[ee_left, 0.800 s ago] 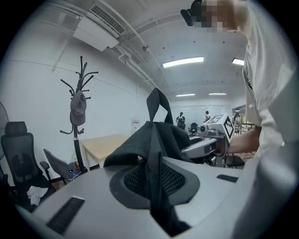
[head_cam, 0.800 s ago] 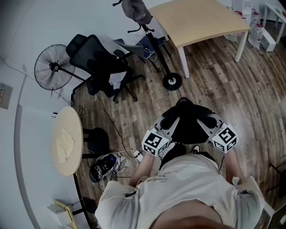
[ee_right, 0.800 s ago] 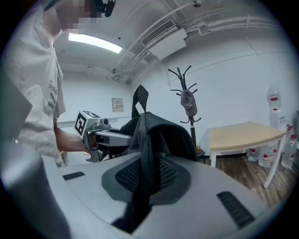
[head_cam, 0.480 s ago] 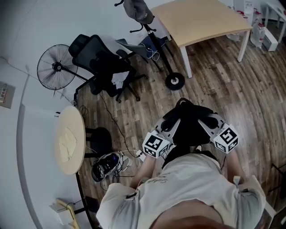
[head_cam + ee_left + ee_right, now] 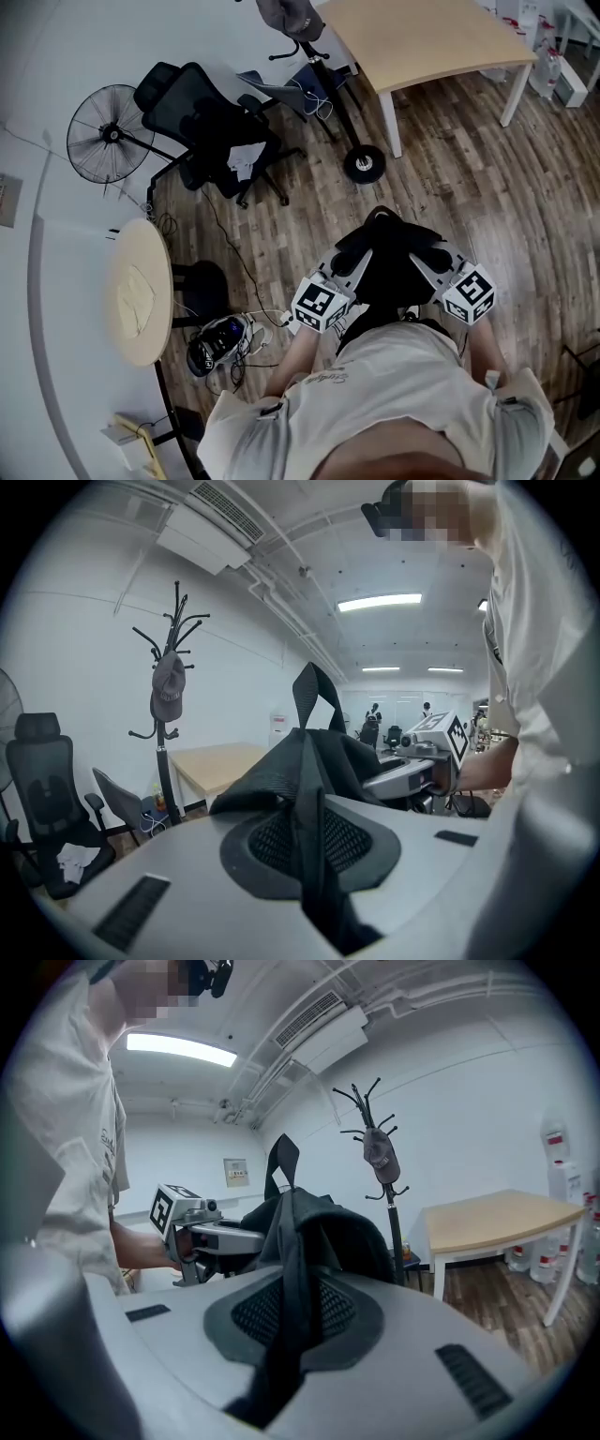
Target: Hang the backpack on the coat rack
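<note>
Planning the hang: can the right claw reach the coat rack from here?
Probably not yet. The coat rack stands across the floor, and the right claw is shut on the backpack. Bare floor lies between, so stepping closer should do.

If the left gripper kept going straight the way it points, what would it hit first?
The backpack, which the left gripper itself grips by a strap. Past that, probably the wooden table, but depth is unclear.

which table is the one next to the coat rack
The rectangular table with white legs, standing right beside the coat rack; the round table stands well away from it.
</note>
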The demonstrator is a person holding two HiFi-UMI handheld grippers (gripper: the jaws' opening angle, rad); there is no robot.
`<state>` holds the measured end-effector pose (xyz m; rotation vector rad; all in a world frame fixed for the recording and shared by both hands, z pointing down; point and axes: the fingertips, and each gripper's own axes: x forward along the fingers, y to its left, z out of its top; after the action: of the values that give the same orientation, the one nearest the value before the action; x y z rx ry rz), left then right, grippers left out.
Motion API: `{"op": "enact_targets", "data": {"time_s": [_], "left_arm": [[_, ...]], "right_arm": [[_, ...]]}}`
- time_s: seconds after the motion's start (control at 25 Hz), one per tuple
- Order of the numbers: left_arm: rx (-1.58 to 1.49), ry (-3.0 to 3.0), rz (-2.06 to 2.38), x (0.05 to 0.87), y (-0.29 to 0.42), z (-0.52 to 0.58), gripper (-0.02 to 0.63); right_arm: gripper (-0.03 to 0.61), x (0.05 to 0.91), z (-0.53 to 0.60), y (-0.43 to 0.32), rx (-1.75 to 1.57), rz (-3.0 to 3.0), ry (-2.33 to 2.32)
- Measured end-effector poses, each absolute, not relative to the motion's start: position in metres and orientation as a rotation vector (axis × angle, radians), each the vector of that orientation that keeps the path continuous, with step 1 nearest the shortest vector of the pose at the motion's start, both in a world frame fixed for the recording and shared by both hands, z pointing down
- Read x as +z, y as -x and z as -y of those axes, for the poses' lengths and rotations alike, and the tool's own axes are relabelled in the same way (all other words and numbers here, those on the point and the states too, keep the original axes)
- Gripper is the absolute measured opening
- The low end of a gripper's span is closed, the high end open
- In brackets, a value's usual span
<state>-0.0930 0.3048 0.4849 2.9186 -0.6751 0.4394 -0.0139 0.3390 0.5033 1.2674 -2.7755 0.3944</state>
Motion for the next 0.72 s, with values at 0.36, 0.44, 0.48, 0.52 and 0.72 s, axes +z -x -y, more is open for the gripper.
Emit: {"op": "enact_targets", "data": {"time_s": [0.36, 0.44, 0.48, 0.52, 0.72], "left_arm": [[0.375, -2.925, 0.606, 0.486, 0.085, -0.226, 0.043], [0.342, -2.929, 0.593, 0.481, 0.081, -0.206, 0.043], [0.330, -2.928, 0.587, 0.479, 0.079, -0.196, 0.043], [0.320, -2.929, 0.580, 0.477, 0.077, -0.187, 0.043], [0.277, -2.971, 0.514, 0.474, 0.066, -0.142, 0.043]], "right_arm": [[0.031, 0.502, -0.264, 0.008, 0.372, 2.707, -1.258], [0.031, 0.496, -0.243, 0.004, 0.352, 2.686, -1.276], [0.031, 0.493, -0.234, 0.003, 0.348, 2.673, -1.290], [0.031, 0.491, -0.226, 0.001, 0.345, 2.658, -1.306], [0.031, 0.487, -0.185, -0.007, 0.297, 2.590, -1.388]]}}
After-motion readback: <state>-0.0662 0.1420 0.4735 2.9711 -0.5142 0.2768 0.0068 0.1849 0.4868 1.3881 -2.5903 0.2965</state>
